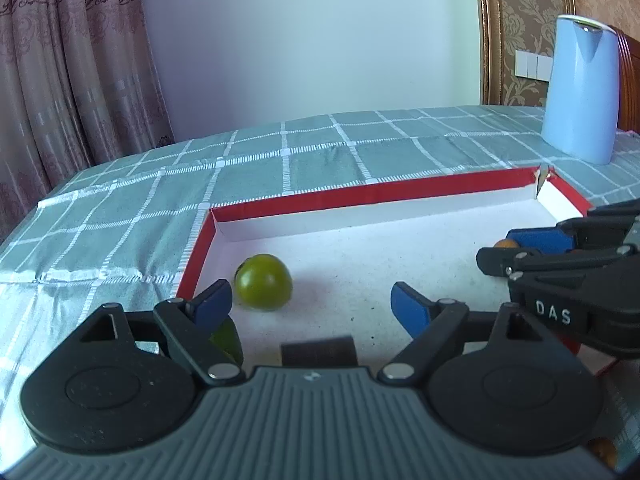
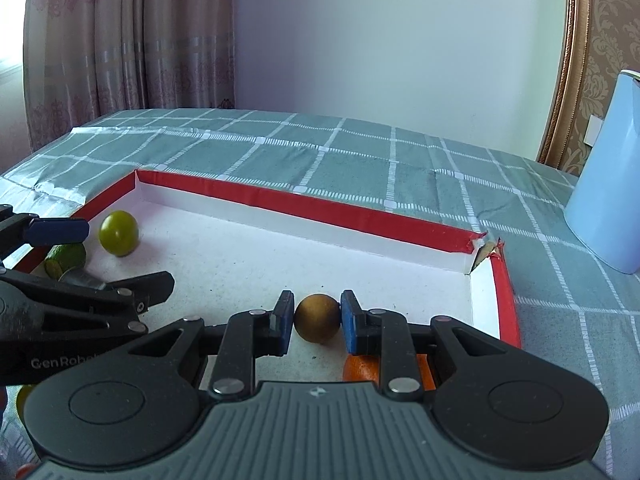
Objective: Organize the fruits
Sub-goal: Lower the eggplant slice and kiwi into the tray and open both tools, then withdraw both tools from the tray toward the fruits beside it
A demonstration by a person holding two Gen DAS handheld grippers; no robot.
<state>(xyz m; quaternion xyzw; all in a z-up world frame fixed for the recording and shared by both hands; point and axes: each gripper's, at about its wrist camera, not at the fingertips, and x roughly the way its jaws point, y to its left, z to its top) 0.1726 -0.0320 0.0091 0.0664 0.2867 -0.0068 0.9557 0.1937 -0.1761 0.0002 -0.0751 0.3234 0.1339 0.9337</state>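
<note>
Brown fruit [image 2: 318, 323], round and matte, pinched in right claw [image 2: 316, 326]; left claw [image 1: 312, 308] gapes wide, empty.

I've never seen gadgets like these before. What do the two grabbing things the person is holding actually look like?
Both match. The left tool and the right tool each have a ribbed grey body, two round black discs, black linked arms with silver rivets, and two fingers tipped with blue pads. White lettering shows on their sides: "DAS" on the right tool, "GenRobo" on the left. No cables or sleeves are visible.
</note>
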